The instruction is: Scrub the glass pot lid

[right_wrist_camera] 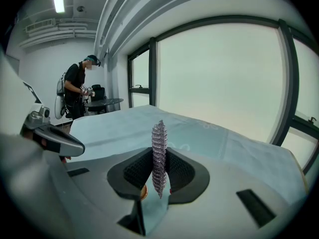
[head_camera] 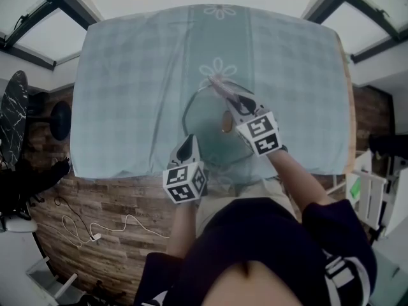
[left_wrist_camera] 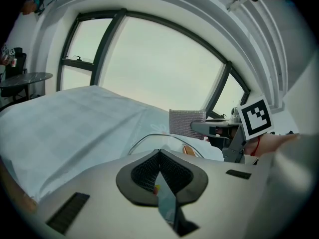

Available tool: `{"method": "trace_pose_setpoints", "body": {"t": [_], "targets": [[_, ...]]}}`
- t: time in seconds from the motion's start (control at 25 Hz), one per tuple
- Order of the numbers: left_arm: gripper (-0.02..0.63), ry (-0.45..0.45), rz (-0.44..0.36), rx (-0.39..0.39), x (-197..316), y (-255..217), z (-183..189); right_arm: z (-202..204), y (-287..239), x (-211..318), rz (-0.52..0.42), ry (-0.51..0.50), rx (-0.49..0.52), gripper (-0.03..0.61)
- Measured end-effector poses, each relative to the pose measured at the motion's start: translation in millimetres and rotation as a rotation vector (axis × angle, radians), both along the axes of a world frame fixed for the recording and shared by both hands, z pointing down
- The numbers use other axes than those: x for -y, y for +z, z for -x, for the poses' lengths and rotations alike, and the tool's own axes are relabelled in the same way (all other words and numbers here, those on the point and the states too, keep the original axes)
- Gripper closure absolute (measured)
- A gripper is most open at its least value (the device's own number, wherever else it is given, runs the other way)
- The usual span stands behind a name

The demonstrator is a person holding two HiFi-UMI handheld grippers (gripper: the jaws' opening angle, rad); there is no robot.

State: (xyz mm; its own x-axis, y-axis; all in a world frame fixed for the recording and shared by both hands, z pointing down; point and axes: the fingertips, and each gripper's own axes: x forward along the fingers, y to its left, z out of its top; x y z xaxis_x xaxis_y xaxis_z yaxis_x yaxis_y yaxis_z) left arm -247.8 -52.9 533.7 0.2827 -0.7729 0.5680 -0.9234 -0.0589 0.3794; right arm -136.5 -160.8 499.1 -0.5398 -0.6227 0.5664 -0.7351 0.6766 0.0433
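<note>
The glass pot lid (head_camera: 205, 116) lies flat on the pale blue tablecloth (head_camera: 127, 75), its brown knob (head_camera: 226, 121) near the middle. My right gripper (head_camera: 234, 101) hangs over the lid's far side, shut on a silvery mesh scrub pad (head_camera: 218, 85). In the right gripper view the pad (right_wrist_camera: 159, 143) stands edge-on between the jaws. My left gripper (head_camera: 189, 144) is shut at the lid's near left edge, with nothing visible between its jaws. In the left gripper view the lid's rim (left_wrist_camera: 144, 139) curves just beyond the shut jaws, with the pad (left_wrist_camera: 187, 122) behind it.
The table's near edge (head_camera: 127, 174) runs just below my grippers, above a wooden floor with a white cable (head_camera: 95, 228). A black round table (head_camera: 16, 113) stands at the left and a white rack (head_camera: 373, 193) at the right. A person (right_wrist_camera: 77, 91) stands far behind.
</note>
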Motion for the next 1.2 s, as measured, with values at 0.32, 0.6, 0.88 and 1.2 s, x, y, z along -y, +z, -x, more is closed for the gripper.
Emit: {"method": "trace_pose_setpoints", "body": {"t": [0.32, 0.6, 0.88, 1.2], "targets": [[0.612, -0.009, 0.016, 0.004, 3, 8, 2, 8, 22, 12, 0.036, -0.024, -0.083, 0.5], [0.612, -0.014, 0.016, 0.004, 4, 10, 3, 17, 34, 14, 0.052, -0.06, -0.139, 0.5], [0.612, -0.021, 0.018, 0.005, -1, 10, 5, 27, 40, 5, 0.069, -0.118, -0.175, 0.5], [0.612, -0.028, 0.022, 0.006, -6, 11, 6, 41, 44, -2, 0.052, -0.224, -0.234, 0.5]]}}
